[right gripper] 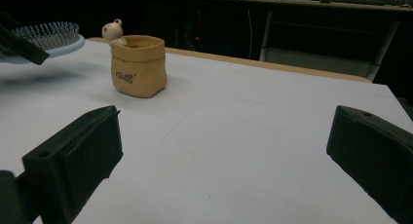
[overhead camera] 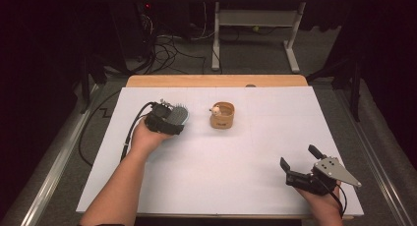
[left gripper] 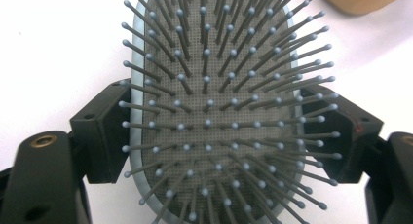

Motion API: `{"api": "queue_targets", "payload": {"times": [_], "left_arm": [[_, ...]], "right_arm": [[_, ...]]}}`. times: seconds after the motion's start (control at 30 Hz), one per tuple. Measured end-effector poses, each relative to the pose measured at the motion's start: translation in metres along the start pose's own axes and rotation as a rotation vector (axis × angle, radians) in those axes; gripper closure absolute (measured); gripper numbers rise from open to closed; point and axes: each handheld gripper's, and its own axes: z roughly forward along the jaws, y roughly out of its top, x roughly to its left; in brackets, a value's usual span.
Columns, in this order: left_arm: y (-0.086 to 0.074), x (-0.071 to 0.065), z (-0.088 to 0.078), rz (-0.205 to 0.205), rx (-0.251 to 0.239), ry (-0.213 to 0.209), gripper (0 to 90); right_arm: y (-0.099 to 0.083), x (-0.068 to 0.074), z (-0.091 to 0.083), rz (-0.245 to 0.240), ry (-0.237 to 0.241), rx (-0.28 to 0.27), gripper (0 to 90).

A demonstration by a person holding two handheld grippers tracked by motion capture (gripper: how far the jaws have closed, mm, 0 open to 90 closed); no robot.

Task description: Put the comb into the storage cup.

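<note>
A pale blue hairbrush (left gripper: pixel 214 97) with grey bristles lies bristles-up between the jaws of my left gripper (left gripper: pixel 214 136), which is shut on its two sides. In the high view that gripper (overhead camera: pixel 167 119) holds the hairbrush (overhead camera: pixel 179 115) over the table's left middle. The right gripper view shows the hairbrush (right gripper: pixel 46 39) lifted off the sheet, with a shadow under it. A tan pouch-shaped pot (overhead camera: pixel 222 115) with a small bear figure on its rim stands right of the brush. My right gripper (overhead camera: pixel 301 162) rests open near the front right, nothing between its jaws.
A white sheet (overhead camera: pixel 221 186) covers the wooden table (overhead camera: pixel 216 80). Beyond the far edge are cables on the floor and a white table frame (overhead camera: pixel 255 34). The tan pot (right gripper: pixel 138 65) stands well ahead of my right gripper (right gripper: pixel 224 151).
</note>
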Motion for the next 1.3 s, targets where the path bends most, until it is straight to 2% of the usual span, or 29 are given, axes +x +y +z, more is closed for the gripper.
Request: {"api": "queue_targets", "payload": {"times": [0.07, 0.13, 0.5, 0.77, 0.97, 1.13, 1.3], "left_arm": [[0.0, -0.001, -0.003, 0.009, -0.005, 0.0, 20.4], [-0.001, -0.005, -0.01, 0.007, -0.036, -0.007, 20.4], [-0.011, -0.009, -0.026, 0.02, -0.086, -0.024, 20.3], [-0.027, -0.016, -0.036, 0.03, -0.131, -0.038, 20.4], [-0.043, -0.019, -0.043, 0.021, -0.175, -0.058, 20.3], [-0.058, -0.021, -0.043, 0.005, -0.2, -0.084, 20.3], [-0.067, -0.025, -0.045, -0.006, -0.22, -0.082, 20.4]], "right_arm": [[0.0, 0.0, 0.0, 0.001, 0.0, 0.0, 0.2], [0.0, 0.0, 0.0, 0.003, 0.001, 0.001, 0.2], [0.001, 0.0, 0.0, 0.003, 0.002, -0.002, 0.2], [0.001, 0.0, -0.001, 0.003, 0.004, -0.003, 0.2], [0.001, 0.001, 0.0, 0.004, 0.005, -0.003, 0.2], [0.001, 0.002, -0.001, 0.002, 0.003, -0.003, 0.2], [0.001, 0.0, -0.001, 0.017, 0.005, -0.007, 0.2]]}}
